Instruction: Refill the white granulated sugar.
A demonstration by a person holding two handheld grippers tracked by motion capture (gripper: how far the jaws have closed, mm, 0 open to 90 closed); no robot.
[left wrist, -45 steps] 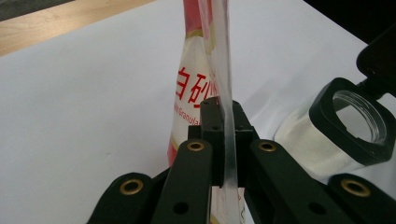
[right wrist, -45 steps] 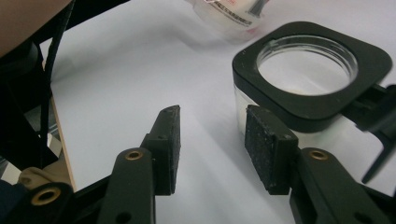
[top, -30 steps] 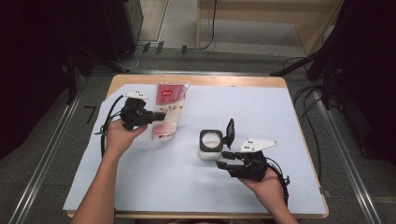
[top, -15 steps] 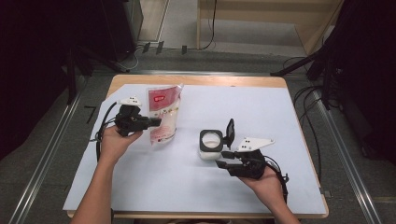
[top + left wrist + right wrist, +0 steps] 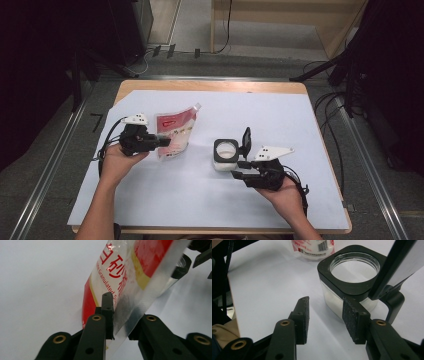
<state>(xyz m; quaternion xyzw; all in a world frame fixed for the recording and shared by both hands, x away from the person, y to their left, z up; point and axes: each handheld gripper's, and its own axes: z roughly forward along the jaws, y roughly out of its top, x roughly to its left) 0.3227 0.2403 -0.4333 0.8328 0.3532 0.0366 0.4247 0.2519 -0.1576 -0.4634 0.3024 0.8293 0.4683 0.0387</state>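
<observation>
White paper covers the tabletop, where the left gripper has just been opening its jaws, the red-and-clear sugar pouch slack between them. The right gripper, jaws released, waits beside the open black-rimmed square glass jar. I'd worry the loosened pouch slides and spills.

Sugar pouch left of jar

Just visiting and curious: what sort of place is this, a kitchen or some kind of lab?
Probably a lab or recording studio, not a kitchen: a paper-covered table stands among dark equipment with cables on the floor, and a person works a sugar pouch and clear jar using handheld grippers.
</observation>
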